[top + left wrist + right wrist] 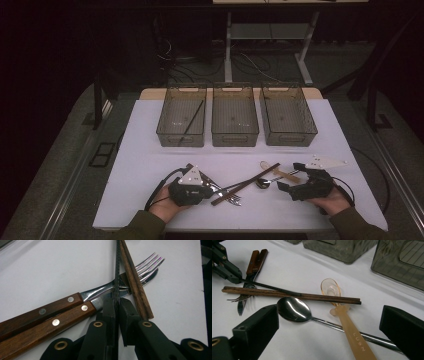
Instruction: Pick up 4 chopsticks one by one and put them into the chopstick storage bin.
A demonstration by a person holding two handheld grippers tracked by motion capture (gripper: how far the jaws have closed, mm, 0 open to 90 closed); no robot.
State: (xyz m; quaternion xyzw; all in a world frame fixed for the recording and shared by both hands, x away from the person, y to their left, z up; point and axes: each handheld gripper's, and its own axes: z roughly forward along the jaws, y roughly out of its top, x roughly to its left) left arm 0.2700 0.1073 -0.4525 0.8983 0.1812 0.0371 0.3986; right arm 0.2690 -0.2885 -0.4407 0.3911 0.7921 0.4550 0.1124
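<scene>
A heap of cutlery lies on the white table (pixel 145 170). My left gripper (pixel 117 302) (pixel 209 187) is shut on one end of a thin black chopstick (pixel 117 270) (pixel 269 287). Beside it a brown wooden chopstick (pixel 136 287) (pixel 287 293) lies across a wood-handled fork (pixel 147 265) and knife (pixel 62 317). My right gripper (pixel 330 317) (pixel 291 176) stands open, low over a steel spoon (pixel 292 308) and an amber plastic spoon (pixel 330 287), touching neither.
Three smoky see-through bins stand in a row at the back: left (pixel 175 137), middle (pixel 234 137), right (pixel 290 137). The left bin holds a black chopstick (pixel 192 117). A person's hands hold both grippers at the near table edge.
</scene>
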